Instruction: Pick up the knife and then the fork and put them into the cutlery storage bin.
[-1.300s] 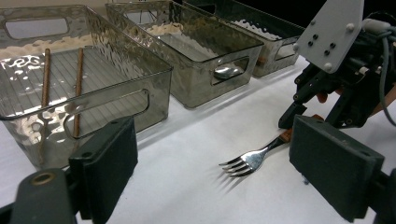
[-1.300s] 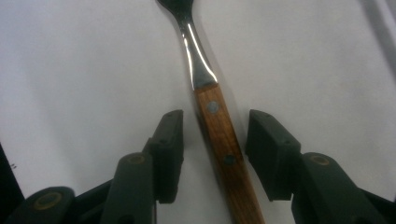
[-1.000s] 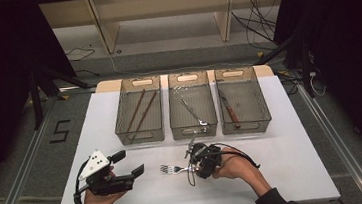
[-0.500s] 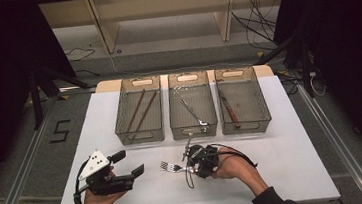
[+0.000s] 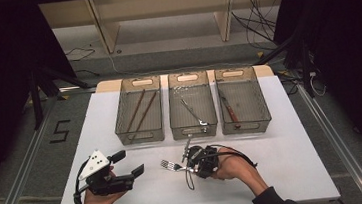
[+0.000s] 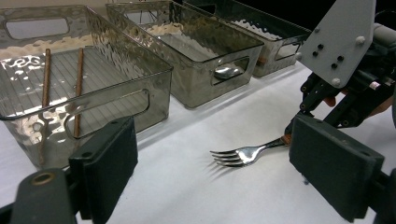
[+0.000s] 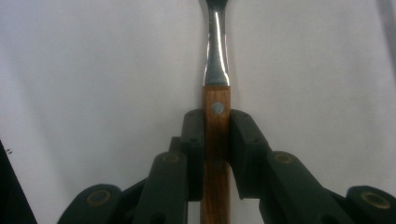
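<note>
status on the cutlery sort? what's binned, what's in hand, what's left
Done: the chopsticks lie in the left bin, a spoon in the middle bin, a wooden-handled knife in the right bin. In hand: the right gripper has just been closing, and its jaws now pinch the wooden handle of the fork, which lies on the white table. The left gripper is open and idle. Left: lifting and binning the fork.
</note>
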Action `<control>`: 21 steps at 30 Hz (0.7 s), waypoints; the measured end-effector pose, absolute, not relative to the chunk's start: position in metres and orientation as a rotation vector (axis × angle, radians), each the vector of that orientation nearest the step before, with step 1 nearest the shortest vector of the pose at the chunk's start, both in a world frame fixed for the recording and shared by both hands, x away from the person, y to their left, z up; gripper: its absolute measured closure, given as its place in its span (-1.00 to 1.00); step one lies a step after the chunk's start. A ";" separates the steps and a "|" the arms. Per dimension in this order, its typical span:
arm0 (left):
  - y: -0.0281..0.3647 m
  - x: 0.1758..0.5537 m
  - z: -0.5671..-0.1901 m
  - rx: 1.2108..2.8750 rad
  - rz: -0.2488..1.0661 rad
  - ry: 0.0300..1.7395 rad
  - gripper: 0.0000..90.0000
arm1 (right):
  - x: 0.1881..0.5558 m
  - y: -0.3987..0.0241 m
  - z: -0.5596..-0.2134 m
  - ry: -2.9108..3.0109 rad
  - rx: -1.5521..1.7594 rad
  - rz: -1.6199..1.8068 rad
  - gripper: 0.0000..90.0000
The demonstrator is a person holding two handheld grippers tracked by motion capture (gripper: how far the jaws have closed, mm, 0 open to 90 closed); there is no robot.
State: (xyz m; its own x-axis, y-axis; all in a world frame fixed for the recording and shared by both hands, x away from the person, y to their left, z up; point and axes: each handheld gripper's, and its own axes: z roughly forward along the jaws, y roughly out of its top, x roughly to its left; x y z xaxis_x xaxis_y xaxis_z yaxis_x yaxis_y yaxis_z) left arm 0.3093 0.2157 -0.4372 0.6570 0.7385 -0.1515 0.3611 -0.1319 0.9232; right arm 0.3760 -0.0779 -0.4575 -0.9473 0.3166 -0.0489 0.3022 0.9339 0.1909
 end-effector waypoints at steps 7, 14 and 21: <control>0.216 0.309 -0.437 1.737 0.413 0.894 -0.67 | 0.377 -0.079 -0.457 3.015 0.498 0.281 0.72; 0.216 0.309 -0.437 1.737 0.414 0.895 -0.67 | 0.378 -0.083 -0.452 2.997 0.543 0.326 0.72; 0.216 0.309 -0.437 1.737 0.414 0.894 -0.67 | 0.382 -0.092 -0.444 2.976 0.582 0.406 0.72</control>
State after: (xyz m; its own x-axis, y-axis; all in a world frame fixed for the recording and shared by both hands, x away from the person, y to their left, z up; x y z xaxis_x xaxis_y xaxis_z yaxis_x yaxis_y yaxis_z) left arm 0.3092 0.2159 -0.4370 0.6560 0.7392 -0.1527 0.3619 -0.1305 0.9230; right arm 0.3821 -0.0917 -0.4445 -0.9243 0.3806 -0.0291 0.3589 0.8926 0.2730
